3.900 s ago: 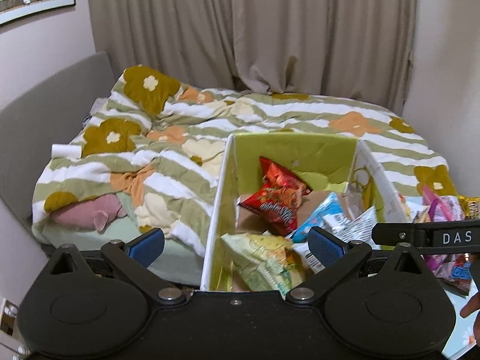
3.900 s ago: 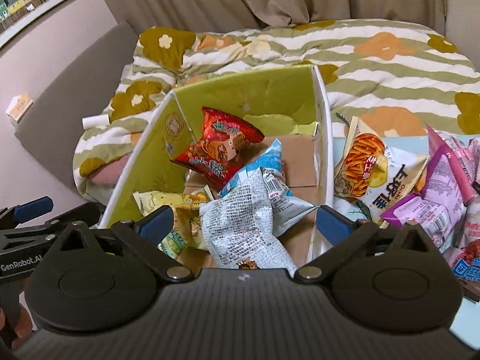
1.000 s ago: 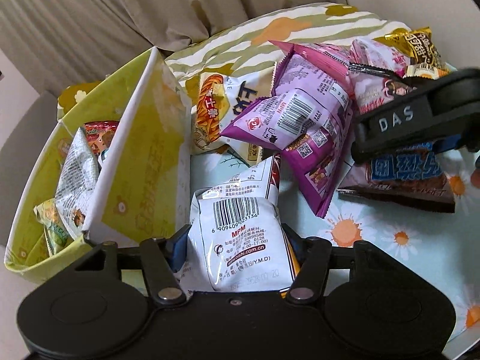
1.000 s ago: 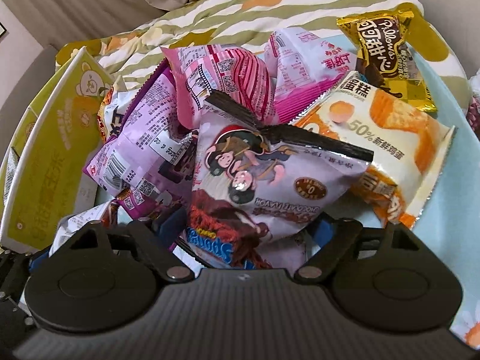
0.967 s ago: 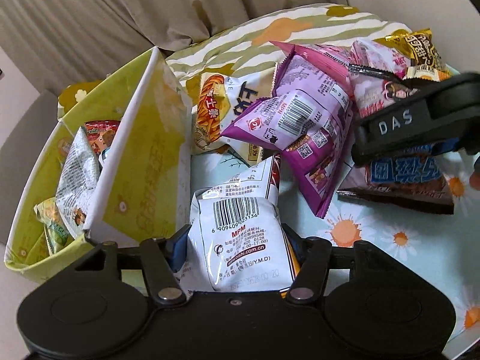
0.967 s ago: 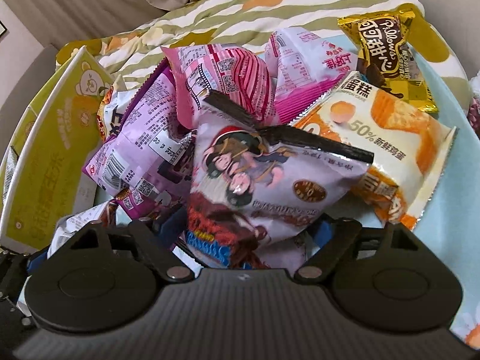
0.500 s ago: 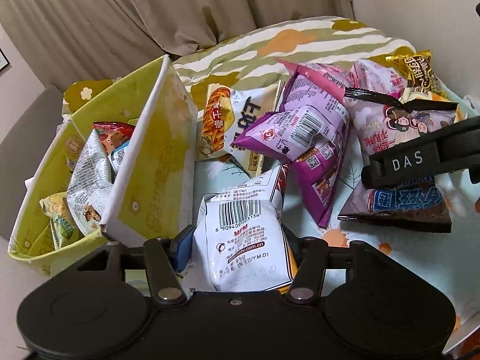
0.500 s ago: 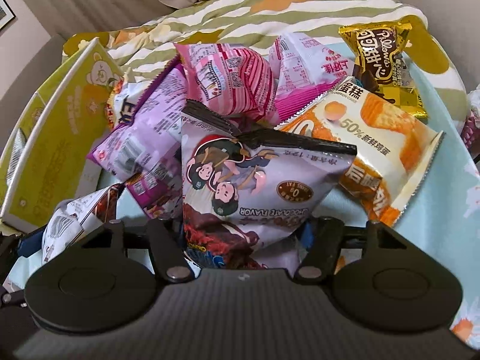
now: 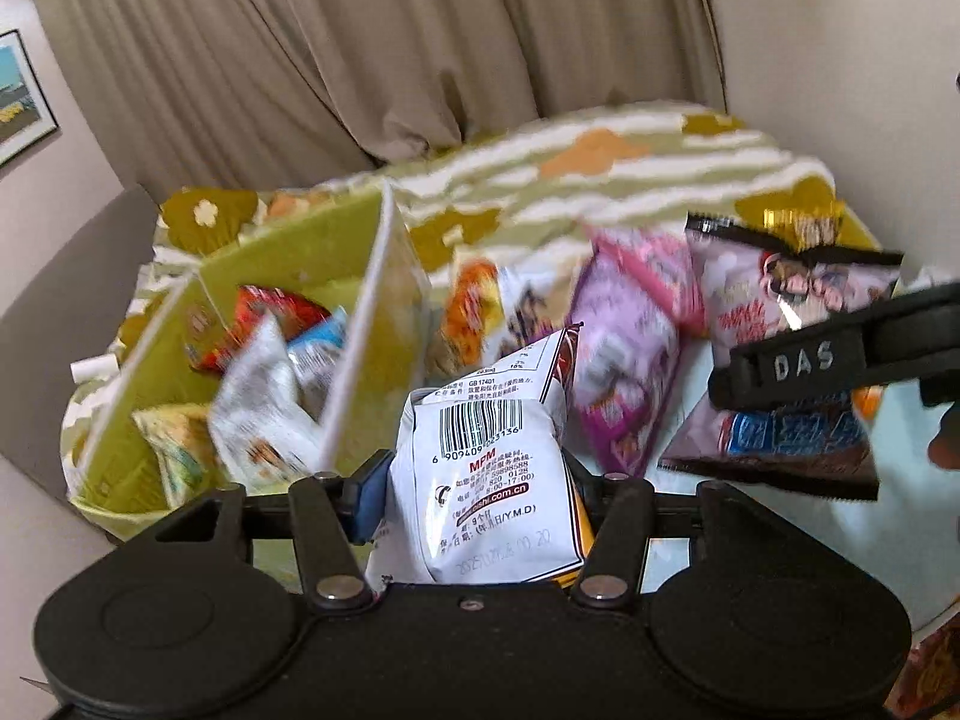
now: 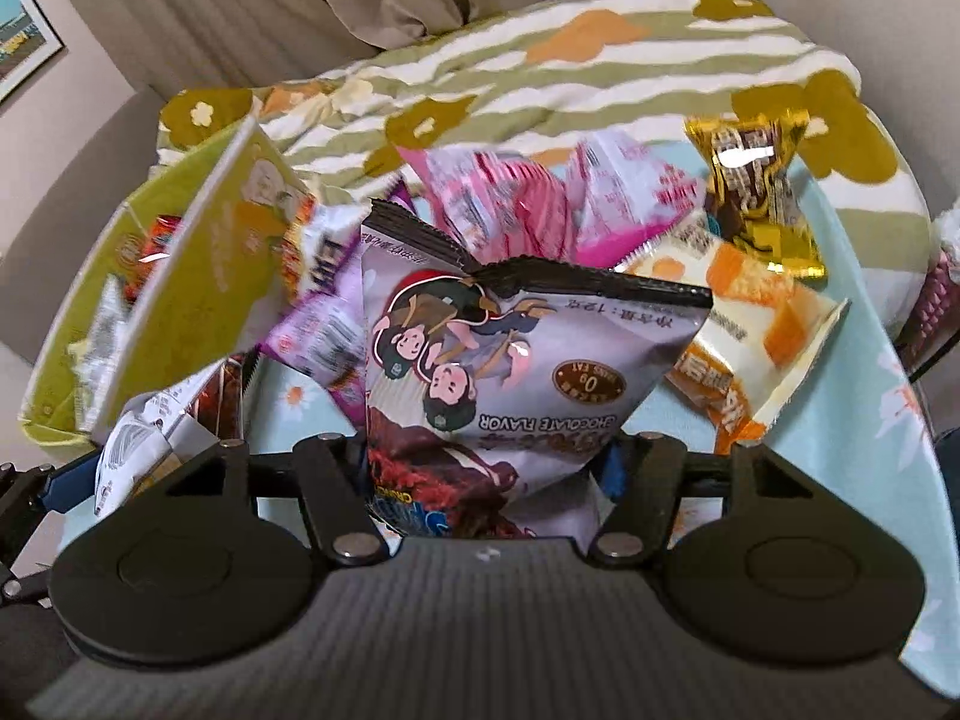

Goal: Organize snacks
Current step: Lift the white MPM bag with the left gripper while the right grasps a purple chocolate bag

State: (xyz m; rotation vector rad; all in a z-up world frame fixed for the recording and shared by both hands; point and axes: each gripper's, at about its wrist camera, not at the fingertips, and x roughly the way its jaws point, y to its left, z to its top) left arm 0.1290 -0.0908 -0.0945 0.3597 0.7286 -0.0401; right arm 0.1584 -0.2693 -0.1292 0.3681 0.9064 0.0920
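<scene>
The left tongs (image 9: 474, 480) are clamped on a white snack packet (image 9: 486, 468) with a barcode, its blue pad pressing the packet's left edge. The right tongs (image 10: 486, 468) grip a lilac chocolate-flavour packet (image 10: 516, 360) between their pads, held above the pale blue floral surface (image 10: 840, 456). From the left wrist view, the green box (image 9: 372, 324) sits at ten o'clock, already holding several packets. From the right wrist view, pink packets (image 10: 516, 204) lie at twelve o'clock, an orange-and-cream packet (image 10: 750, 324) at two o'clock, and a gold wrapper (image 10: 756, 192) beyond it. The striped flowered quilt (image 10: 570, 60) lies behind.
</scene>
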